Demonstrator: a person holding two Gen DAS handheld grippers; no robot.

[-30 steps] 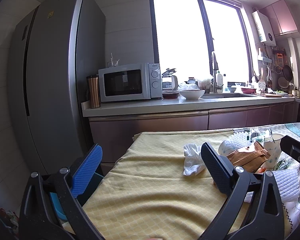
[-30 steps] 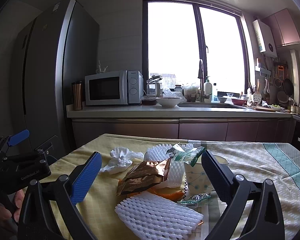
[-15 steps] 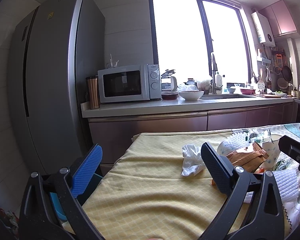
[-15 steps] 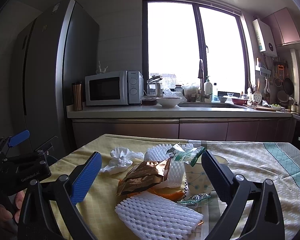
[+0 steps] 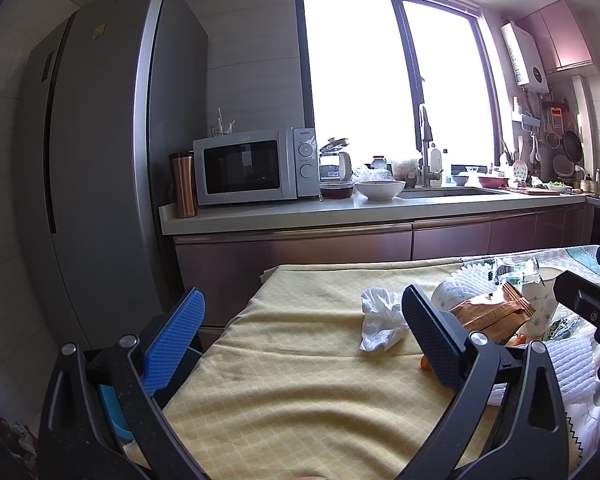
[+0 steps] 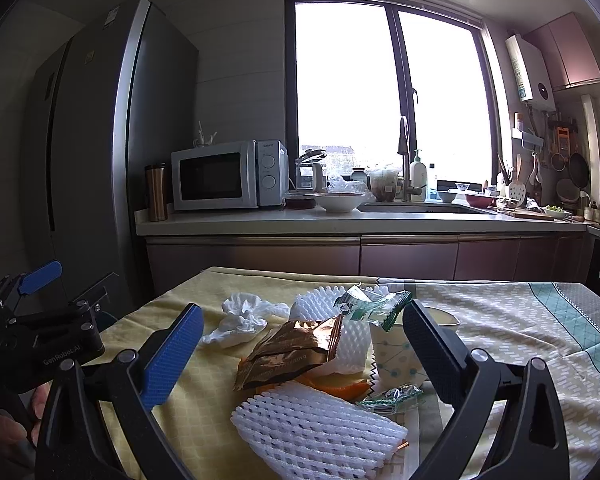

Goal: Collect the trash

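Kitchen setting: bright window at top centre of both views, counter with a microwave (image 6: 229, 174) across mid-frame, tall fridge (image 5: 100, 160) at left. In the foreground, a table under a yellow cloth (image 5: 300, 360), its right portion patterned white and teal.

Trash sits in one cluster on the table. In the right wrist view it fills lower centre: crumpled tissue (image 6: 242, 319) at the cluster's left edge, copper foil wrapper (image 6: 292, 350) lying on white foam netting, a second foam net sleeve (image 6: 320, 436) nearest the camera, paper cup (image 6: 396, 356) at right with a green-and-white wrapper (image 6: 374, 306) on its rim. Orange peel shows beneath the foil wrapper.

Right gripper (image 6: 303, 354): jaws spread wide, holding nothing, cluster framed directly between the fingers. Foam net sleeve lies just ahead and below, long axis running lower right to upper left across the gap.

Left gripper (image 5: 302, 340): jaws also spread, empty, aimed at bare cloth. In its view the cluster lies off to the right of frame; only the tissue falls near the right finger.

Judgement: right gripper is the nearer and better aligned. No item is collected yet. A bin is not clearly identifiable; a blue object at lower left of the left wrist view, beside the table edge, cannot be made out.
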